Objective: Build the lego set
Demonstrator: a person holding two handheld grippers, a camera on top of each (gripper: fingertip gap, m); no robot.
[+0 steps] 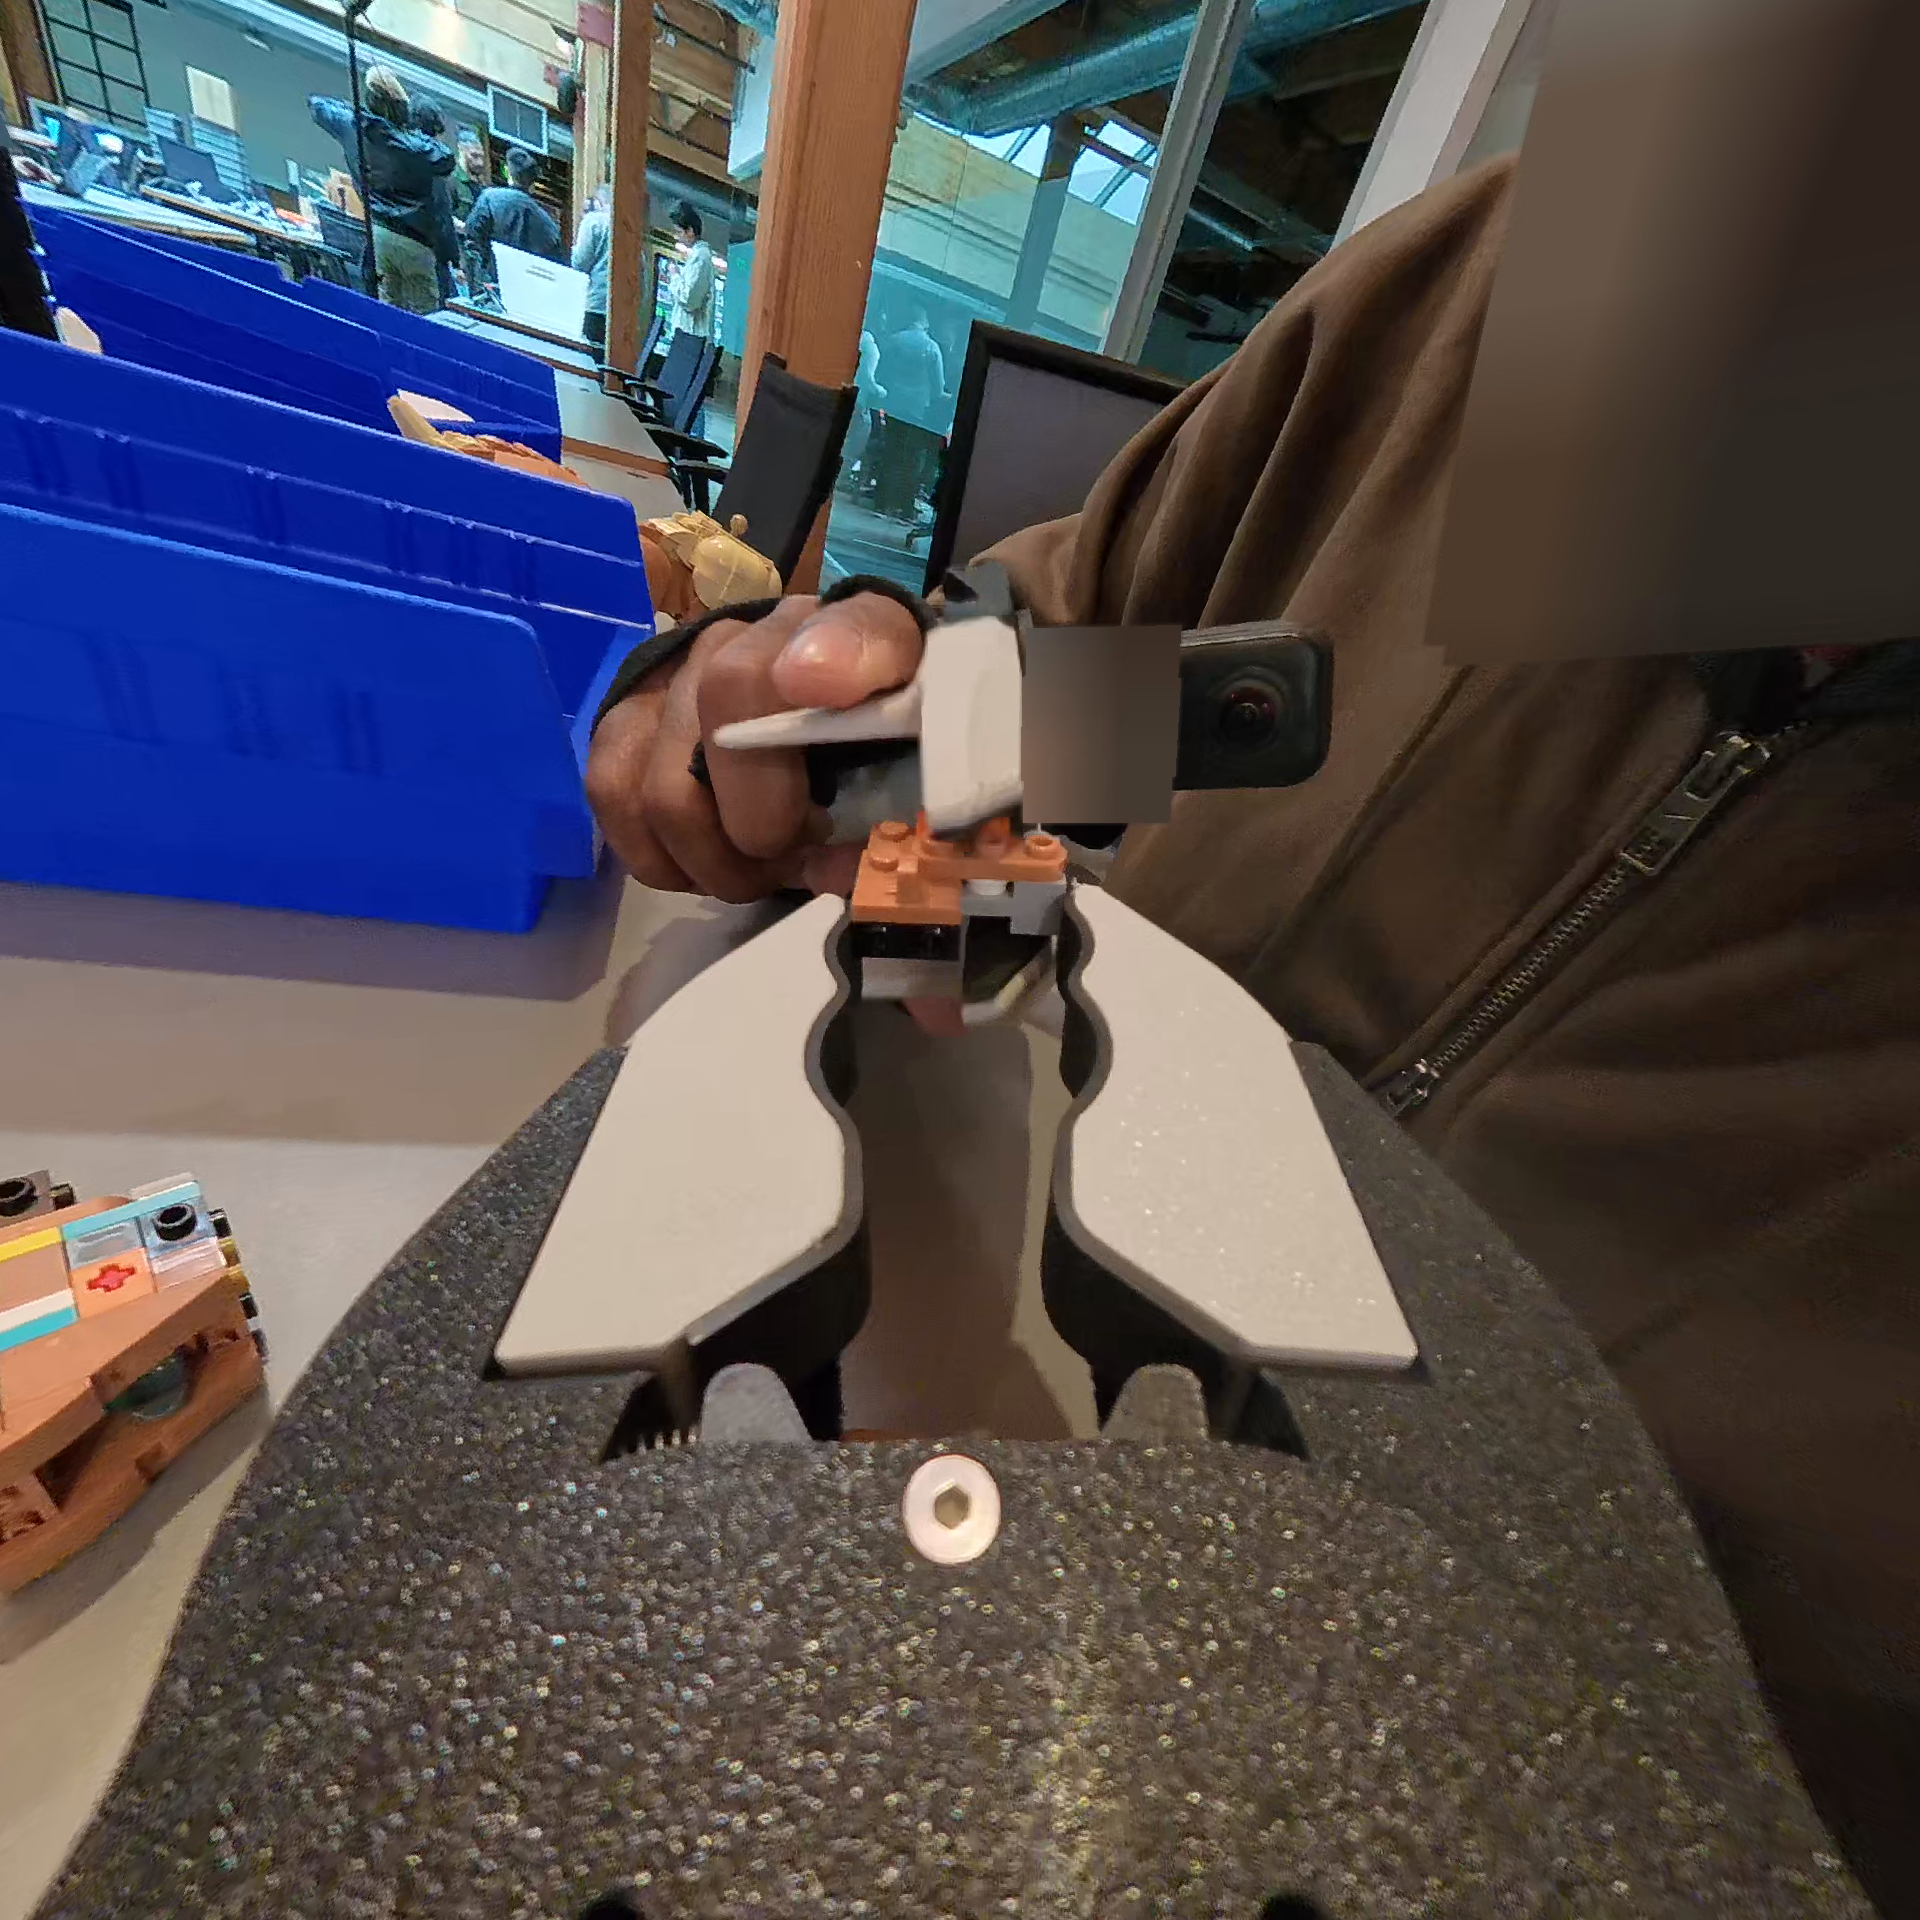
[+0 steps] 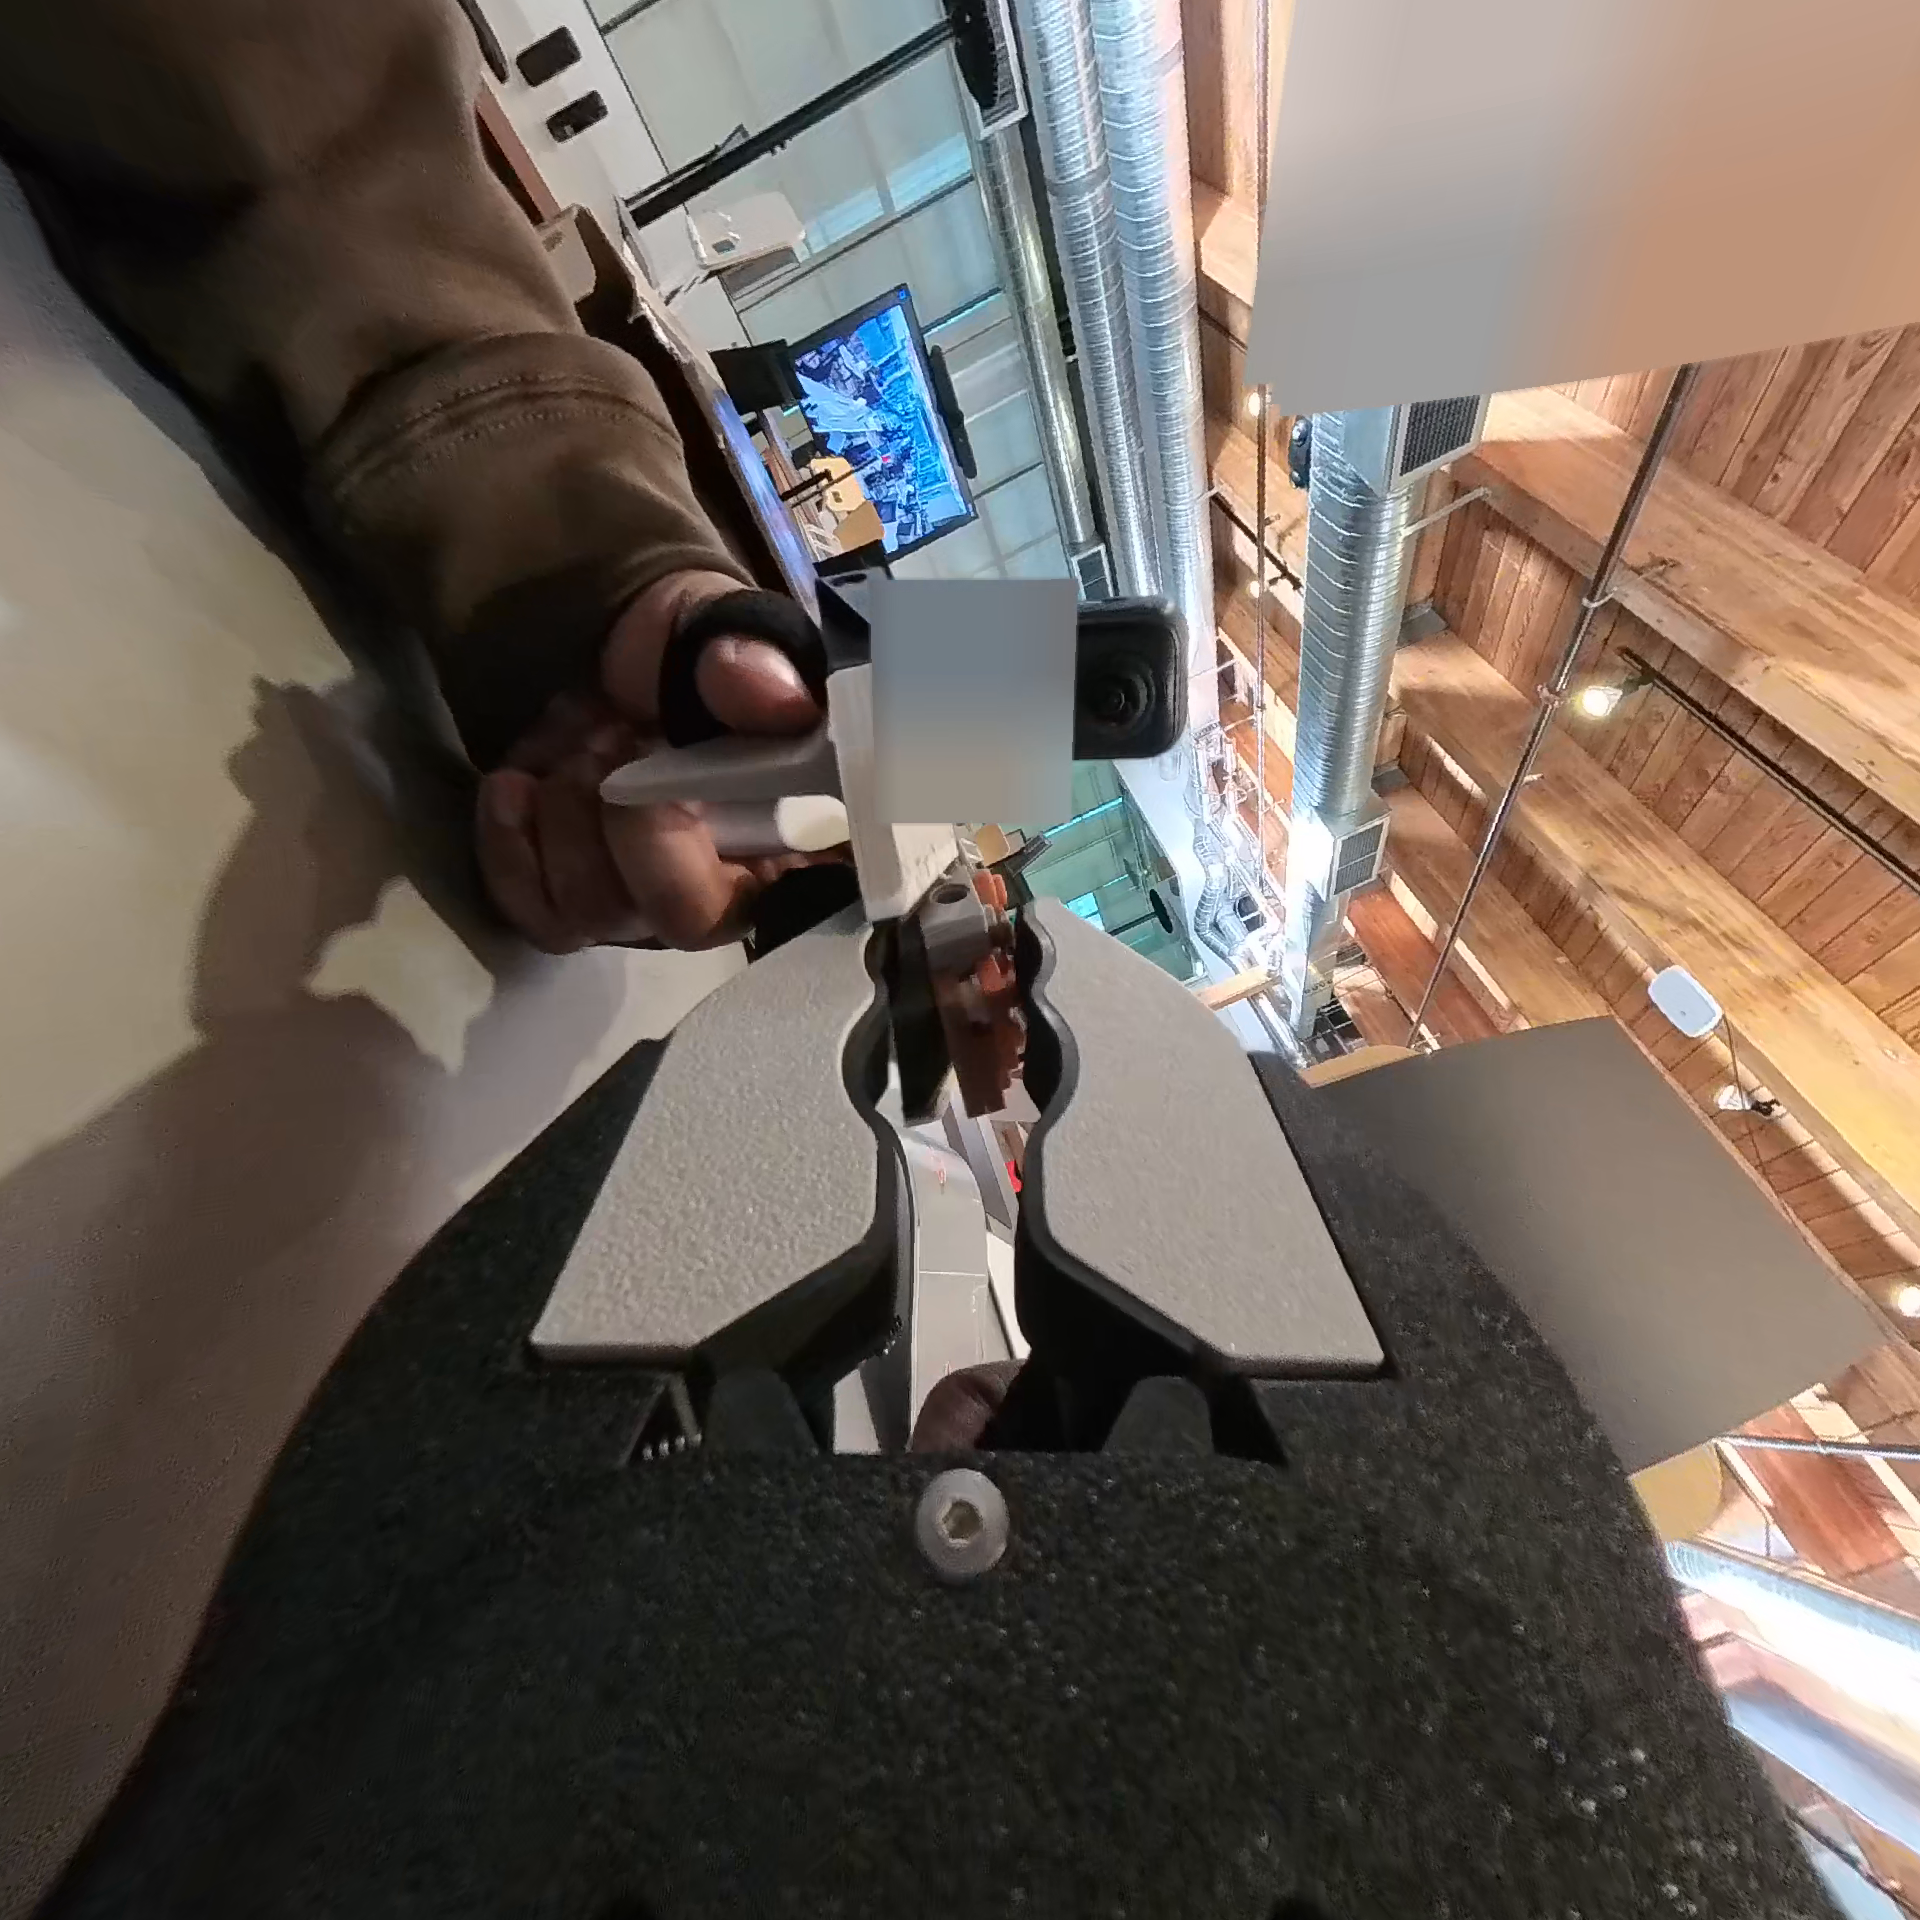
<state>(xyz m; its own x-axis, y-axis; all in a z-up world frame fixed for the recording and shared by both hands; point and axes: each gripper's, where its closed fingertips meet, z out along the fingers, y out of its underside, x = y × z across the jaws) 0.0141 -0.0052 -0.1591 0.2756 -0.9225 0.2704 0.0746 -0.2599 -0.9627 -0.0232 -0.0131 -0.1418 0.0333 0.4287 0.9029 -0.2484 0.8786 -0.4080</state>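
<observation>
A small lego assembly [image 1: 914, 894] of orange, grey and black pieces is held in the air between both grippers, above the table edge. My left gripper [image 1: 961, 935] is shut on its lower part, one finger on each side. The right gripper [image 1: 935, 810] comes in from above in the left wrist view, held by a hand [image 1: 727, 758], and meets the top of the assembly. In the right wrist view my right gripper [image 2: 961, 987] is shut on the same assembly [image 2: 977, 1023], seen edge-on. The left gripper [image 2: 904, 873] and the hand holding it [image 2: 623, 852] show just beyond it.
Blue storage bins [image 1: 291, 675] stand in rows at the left on the grey table [image 1: 312, 1060]. A larger partly built brown lego model [image 1: 104, 1340] lies at the lower left. A tan lego figure [image 1: 717, 566] sits behind the bins. The person's brown jacket [image 1: 1507, 935] fills the right. Left and right tips are no more than a few centimetres apart.
</observation>
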